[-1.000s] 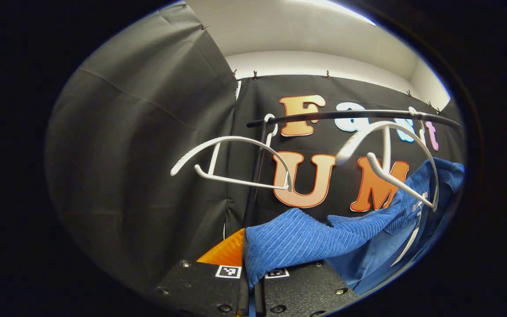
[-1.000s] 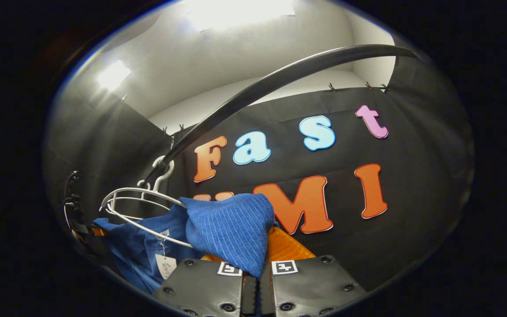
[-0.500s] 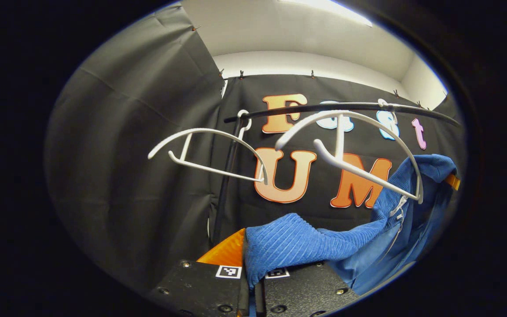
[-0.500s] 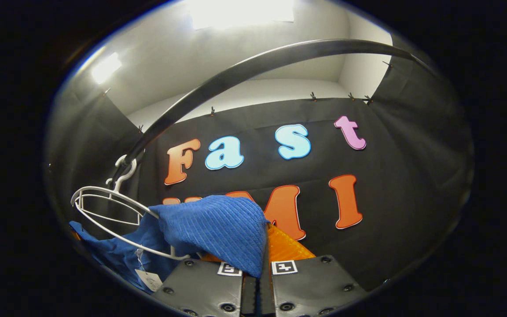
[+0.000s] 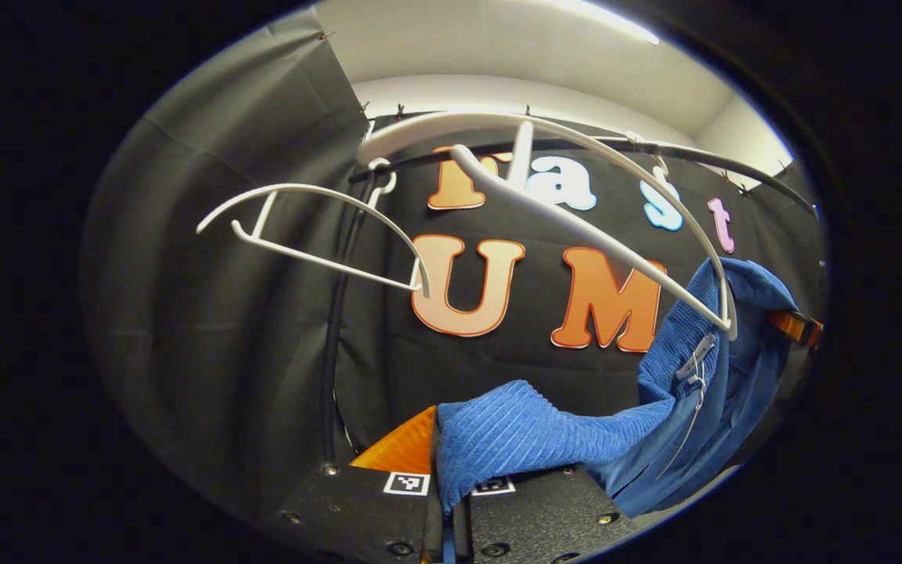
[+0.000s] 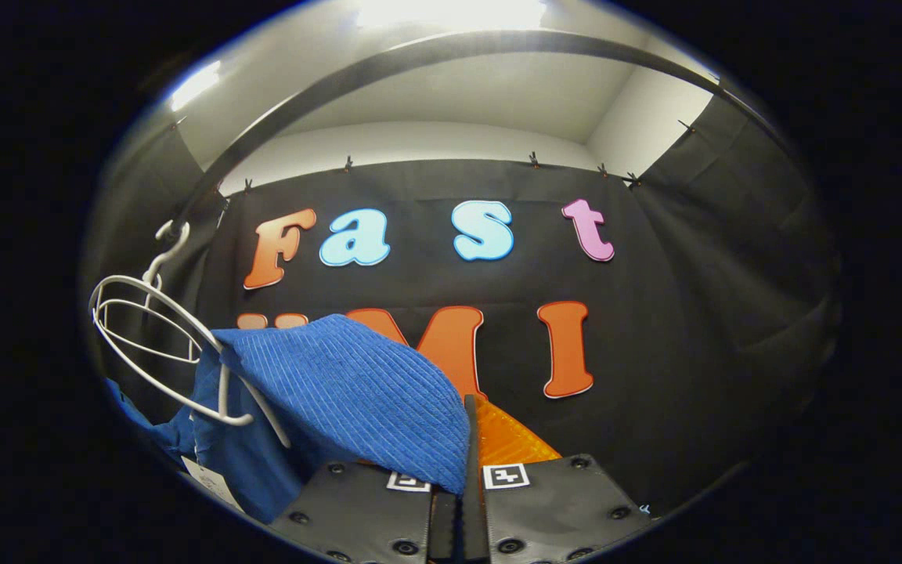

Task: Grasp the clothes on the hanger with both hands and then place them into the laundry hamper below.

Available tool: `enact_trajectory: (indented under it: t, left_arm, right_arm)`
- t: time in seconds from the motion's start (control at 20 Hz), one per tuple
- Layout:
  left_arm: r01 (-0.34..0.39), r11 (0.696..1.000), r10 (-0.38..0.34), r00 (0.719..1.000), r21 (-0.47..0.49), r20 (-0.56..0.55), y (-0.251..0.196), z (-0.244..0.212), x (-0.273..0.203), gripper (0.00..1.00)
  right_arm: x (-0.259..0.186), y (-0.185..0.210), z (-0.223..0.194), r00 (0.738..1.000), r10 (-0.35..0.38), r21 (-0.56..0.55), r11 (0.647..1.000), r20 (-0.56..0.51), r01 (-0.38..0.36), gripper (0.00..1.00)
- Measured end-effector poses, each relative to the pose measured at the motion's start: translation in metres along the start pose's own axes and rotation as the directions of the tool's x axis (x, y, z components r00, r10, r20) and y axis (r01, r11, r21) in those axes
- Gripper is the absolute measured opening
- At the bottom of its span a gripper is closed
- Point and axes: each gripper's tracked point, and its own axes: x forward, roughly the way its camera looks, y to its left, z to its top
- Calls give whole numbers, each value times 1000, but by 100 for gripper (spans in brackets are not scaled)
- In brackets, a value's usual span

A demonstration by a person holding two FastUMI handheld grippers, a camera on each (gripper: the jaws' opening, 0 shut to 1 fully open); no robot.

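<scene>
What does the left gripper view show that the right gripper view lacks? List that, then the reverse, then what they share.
Left gripper view: the left tool shut on one end of the blue garment, and an upright black pole.
Right gripper view: the right tool shut on another part of the garment, and a paper tag hanging low.
Both: the garment, the black rail, and the white hangers, with the garment draped on one.
</scene>
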Motion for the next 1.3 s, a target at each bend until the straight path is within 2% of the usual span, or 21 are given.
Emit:
enact_trajectory:
  t: [0.2, 0.5, 0.8, 0.95, 1.05, 1.2, 1.3]
  left_arm:
    - [46, 999, -45, 998, 17, -37, -21, -19, 5, 7]
    - [100, 995, -97, 991, 25, -91, -47, -41, 0, 7]
    - [148, 989, -143, 980, 28, -139, -68, -59, -9, 7]
    - [170, 984, -159, 973, 49, -170, -78, -70, -18, 7]
    - [185, 982, -173, 965, 46, -199, -84, -81, -22, 7]
    - [198, 980, -190, 950, 6, -247, -96, -103, -25, 7]
    - [215, 975, -223, 933, -58, -283, -108, -121, -24, 7]
  right_arm:
    - [-2, -14, -25, 998, -33, -43, 999, -49, 31, 17]
    - [-7, -30, -39, 994, -65, -55, 997, -85, 61, 17]
    - [-22, -23, -68, 987, -5, 2, 1000, -164, 5, 17]
    - [-33, -2, -85, 977, 65, 18, 998, -203, -62, 17]
    - [-42, 18, -101, 962, 126, 19, 992, -243, -125, 16]
    - [-58, 53, -129, 925, 223, 43, 974, -307, -221, 16]
    - [-70, 76, -157, 886, 279, 79, 960, -369, -269, 16]
